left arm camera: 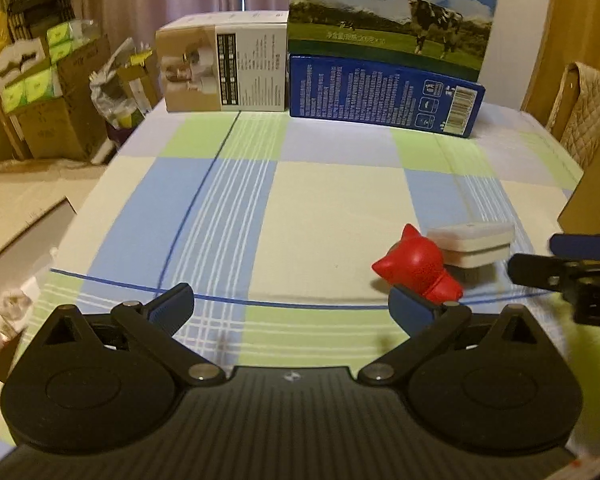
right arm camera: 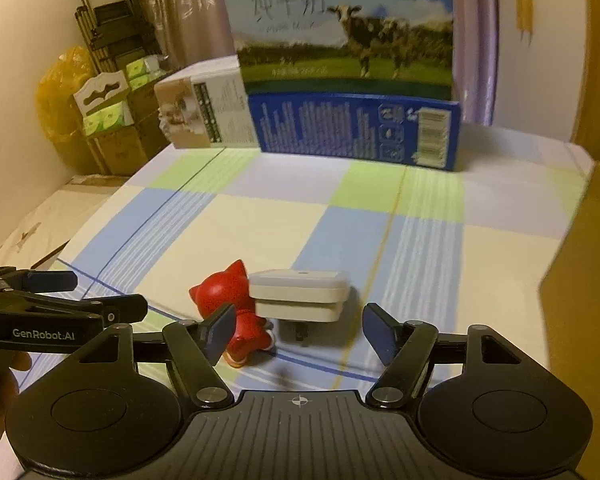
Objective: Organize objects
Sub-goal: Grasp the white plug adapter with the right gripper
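While both grippers gape empty, one red figurine [right arm camera: 230, 300], one white charger [right arm camera: 300, 294], three boxes.

left tool [left arm camera: 292, 308] open | red figurine [left arm camera: 418, 266] touching white charger [left arm camera: 471, 244]

Glossy red plastic figurine [right arm camera: 230, 300]; matt white plastic charger [right arm camera: 300, 294]; woven checked cloth [left arm camera: 320, 208].
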Available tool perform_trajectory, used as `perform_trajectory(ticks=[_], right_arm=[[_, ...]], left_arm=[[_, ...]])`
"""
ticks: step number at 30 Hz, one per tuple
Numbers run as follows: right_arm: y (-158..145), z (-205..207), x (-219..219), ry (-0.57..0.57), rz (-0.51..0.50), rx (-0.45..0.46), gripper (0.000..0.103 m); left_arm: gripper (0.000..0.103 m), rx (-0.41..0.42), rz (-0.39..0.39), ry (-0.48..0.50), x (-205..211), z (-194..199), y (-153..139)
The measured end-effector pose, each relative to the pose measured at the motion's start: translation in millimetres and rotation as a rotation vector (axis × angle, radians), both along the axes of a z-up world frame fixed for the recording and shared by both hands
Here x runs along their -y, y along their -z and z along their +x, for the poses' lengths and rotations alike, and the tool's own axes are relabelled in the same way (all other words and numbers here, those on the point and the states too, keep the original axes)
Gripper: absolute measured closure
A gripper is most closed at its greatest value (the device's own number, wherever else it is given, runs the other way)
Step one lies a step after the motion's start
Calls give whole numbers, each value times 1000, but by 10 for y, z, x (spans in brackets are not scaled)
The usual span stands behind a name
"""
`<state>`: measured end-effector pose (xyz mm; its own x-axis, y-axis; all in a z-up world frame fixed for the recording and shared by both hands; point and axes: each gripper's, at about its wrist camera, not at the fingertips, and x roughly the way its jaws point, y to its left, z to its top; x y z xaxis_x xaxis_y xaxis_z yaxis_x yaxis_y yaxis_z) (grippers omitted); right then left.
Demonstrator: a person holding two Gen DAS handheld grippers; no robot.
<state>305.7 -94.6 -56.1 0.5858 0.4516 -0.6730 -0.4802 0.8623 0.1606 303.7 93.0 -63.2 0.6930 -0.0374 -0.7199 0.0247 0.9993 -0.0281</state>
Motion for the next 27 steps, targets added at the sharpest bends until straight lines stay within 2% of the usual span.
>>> perform_trajectory(ticks=[3, 9, 19, 21, 27], right_arm=[[49, 42, -96, -31, -16, 6, 35], [108, 168, -166, -12, -49, 24, 35], [203, 316, -209, -60, -87, 49, 36], [230, 316, -205, -71, -102, 54, 41], [232, 233, -178, -93, -104, 42, 42]], left_arm=[[1, -11, -17, -15, -30, 46, 43], [1, -22, -50, -19, -66, 60, 82], [1, -28, -65, -14, -73, 74, 97], [1, -29, -65, -14, -72, 72, 101], [1, -31, -84, -17, -100, 73, 115]])
